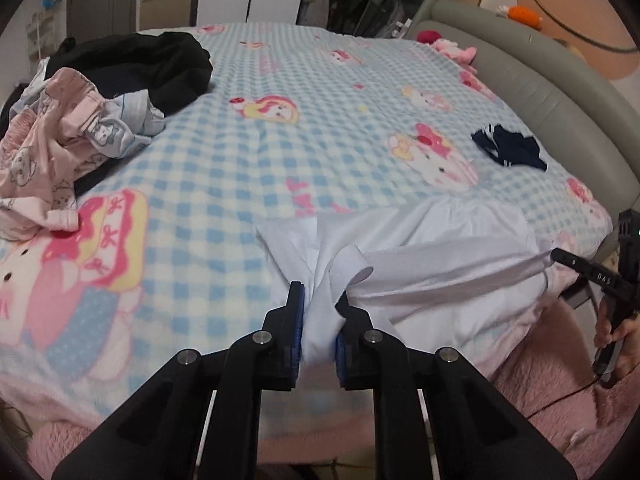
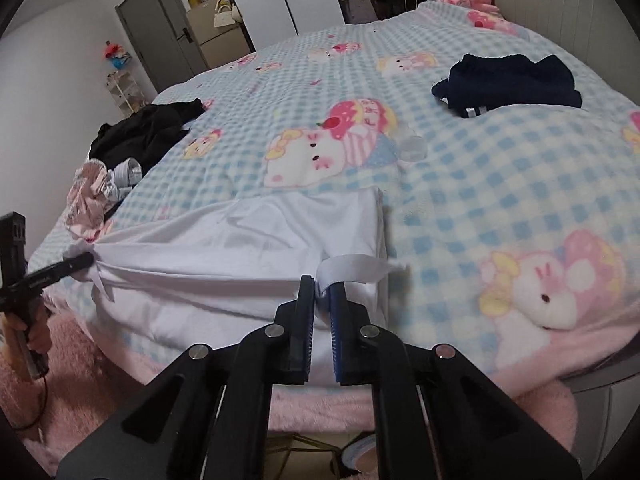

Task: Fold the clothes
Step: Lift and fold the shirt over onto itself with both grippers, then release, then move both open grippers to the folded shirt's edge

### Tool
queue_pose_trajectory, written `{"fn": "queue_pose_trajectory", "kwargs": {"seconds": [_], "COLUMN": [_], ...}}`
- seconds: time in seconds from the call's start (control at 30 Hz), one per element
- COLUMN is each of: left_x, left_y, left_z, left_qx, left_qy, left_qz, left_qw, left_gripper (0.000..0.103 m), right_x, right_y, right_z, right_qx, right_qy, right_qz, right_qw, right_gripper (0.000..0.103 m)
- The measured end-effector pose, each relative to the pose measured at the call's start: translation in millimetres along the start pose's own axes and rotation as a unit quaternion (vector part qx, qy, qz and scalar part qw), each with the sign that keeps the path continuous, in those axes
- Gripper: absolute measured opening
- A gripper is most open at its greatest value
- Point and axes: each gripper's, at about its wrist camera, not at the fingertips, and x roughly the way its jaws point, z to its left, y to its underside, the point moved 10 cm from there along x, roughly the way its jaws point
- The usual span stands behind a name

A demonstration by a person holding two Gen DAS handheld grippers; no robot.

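Note:
A white garment (image 1: 440, 280) lies spread at the near edge of the bed, part of it hanging over the side. My left gripper (image 1: 320, 296) is shut on a bunched corner of it, and white cloth fills the gap between the blue pads. My right gripper (image 2: 322, 286) is shut on the opposite corner of the white garment (image 2: 240, 248), with a strip of hem curling over its fingertips. Each view shows the other gripper at the far end of the cloth, held by a hand: the right gripper (image 1: 556, 256) and the left gripper (image 2: 84, 259). The fabric runs taut between them.
The bed carries a blue-checked cartoon blanket (image 1: 280, 120). A heap of pink, pale blue and black clothes (image 1: 80, 128) sits at the left. A folded navy garment (image 2: 512, 80) lies toward the grey headboard (image 1: 540, 92). A pink fluffy rug (image 2: 80, 360) lies below the bed edge.

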Motion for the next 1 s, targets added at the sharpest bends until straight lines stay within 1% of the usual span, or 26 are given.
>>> {"fn": "queue_pose_trajectory", "kwargs": {"seconds": [0.03, 0.07, 0.1, 0.13, 0.17, 0.23, 0.27, 0.3, 0.33, 0.37, 0.4, 0.43, 0.53, 0.63, 0.7, 0.83, 0.93, 1.0], "left_x": [3, 4, 4, -1, -10, -29, -37, -40, -36, -31, -23, -15, 2, 12, 12, -1, -6, -13], "left_y": [7, 10, 13, 12, 8, -1, -6, -10, -12, -14, -13, -11, -10, -5, 7, 34, 44, 36], "left_z": [4, 9, 13, 15, 18, 21, 22, 21, 20, 18, 14, 11, 4, 8, 15, 29, 37, 30], "left_qx": [-0.007, -0.021, -0.036, -0.052, -0.072, -0.101, -0.110, -0.107, -0.093, -0.077, -0.054, -0.041, -0.031, -0.028, -0.021, -0.024, -0.039, -0.055], "left_qy": [-0.006, -0.010, -0.012, -0.003, 0.011, 0.034, 0.042, 0.042, 0.030, 0.016, -0.003, -0.014, -0.035, -0.082, -0.107, -0.124, -0.125, -0.084], "left_qz": [0.011, 0.011, 0.008, -0.006, -0.028, -0.068, -0.086, -0.090, -0.083, -0.075, -0.061, -0.047, -0.023, 0.003, 0.022, 0.045, 0.056, 0.028], "left_qw": [0.9999, 0.9997, 0.9992, 0.9986, 0.9970, 0.9920, 0.9894, 0.9894, 0.9918, 0.9941, 0.9966, 0.9980, 0.9987, 0.9962, 0.9938, 0.9910, 0.9898, 0.9946], "left_gripper": [0.037, 0.053, 0.053, 0.053, 0.053, 0.053, 0.053, 0.053, 0.053, 0.053, 0.051, 0.051, 0.051, 0.051, 0.051, 0.053, 0.053, 0.053], "right_x": [2, 6, 9, 9, 8, -3, -10, -17, -23, -26, -25, -20, -3, 17, 18, 7, 1, 0], "right_y": [7, 14, 19, 20, 21, 16, 10, 3, -3, -9, -13, -15, -17, -2, 8, 29, 36, 33], "right_z": [-1, -4, -8, -10, -12, -13, -13, -12, -10, -8, -5, -1, 7, 1, -3, -25, -39, -36], "right_qx": [-0.002, 0.000, 0.007, 0.014, 0.018, 0.020, 0.022, 0.027, 0.032, 0.036, 0.035, 0.029, 0.015, 0.021, 0.016, 0.015, 0.039, 0.039], "right_qy": [0.003, 0.008, 0.013, 0.012, 0.009, 0.008, 0.007, 0.003, -0.002, -0.009, -0.010, -0.006, 0.012, 0.041, 0.056, 0.093, 0.093, 0.090], "right_qz": [0.011, 0.024, 0.032, 0.035, 0.037, 0.025, 0.012, -0.003, -0.014, -0.023, -0.025, -0.021, -0.005, 0.032, 0.039, 0.046, 0.048, 0.042], "right_qw": [1.000, 1.000, 0.999, 0.999, 0.999, 0.999, 1.000, 1.000, 0.999, 0.999, 0.999, 0.999, 1.000, 0.998, 0.997, 0.994, 0.994, 0.994], "right_gripper": [0.007, 0.008, 0.016, 0.019, 0.021, 0.021, 0.022, 0.026, 0.030, 0.039, 0.040, 0.040, 0.040, 0.040, 0.040, 0.040, 0.040, 0.040]}}
